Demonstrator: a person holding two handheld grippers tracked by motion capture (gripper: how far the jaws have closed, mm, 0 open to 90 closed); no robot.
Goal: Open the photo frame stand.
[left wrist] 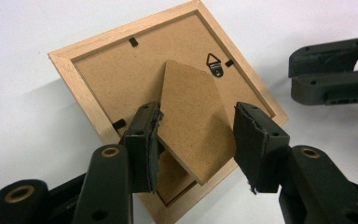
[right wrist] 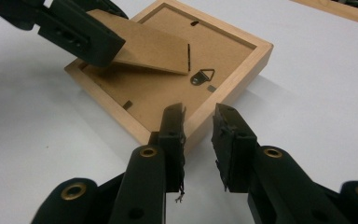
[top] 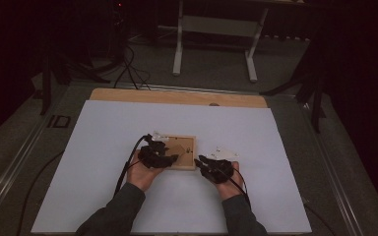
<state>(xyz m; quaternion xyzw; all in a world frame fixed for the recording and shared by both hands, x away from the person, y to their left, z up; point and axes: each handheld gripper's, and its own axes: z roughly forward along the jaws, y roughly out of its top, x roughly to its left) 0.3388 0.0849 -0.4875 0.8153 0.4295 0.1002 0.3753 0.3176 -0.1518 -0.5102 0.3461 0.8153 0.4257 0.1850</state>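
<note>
A light wooden picture frame (top: pixel 186 146) (left wrist: pixel 98 79) (right wrist: pixel 168 93) lies face down on the white sheet, its brown backing up, with a small metal hanger (left wrist: pixel 214 63) (right wrist: pixel 203 77). The backing's easel stand flap (left wrist: pixel 191 116) (right wrist: pixel 144 46) is tilted up off the backing. My left gripper (top: pixel 170 156) (left wrist: pixel 198 112) (right wrist: pixel 84 37) holds that flap by its two side edges near its free end. My right gripper (top: pixel 199 162) (right wrist: pixel 199 112) (left wrist: pixel 292 74) hovers at the frame's near right corner. Its jaws are narrowly parted, with nothing between them.
The white sheet (top: pixel 177 206) covers a wooden tabletop (top: pixel 177 97) and offers wide room around the frame. A white metal stand (top: pixel 216 29) and dark cables (top: pixel 133 69) lie on the floor beyond the table. Black cables trail from both grippers toward the person's sleeves.
</note>
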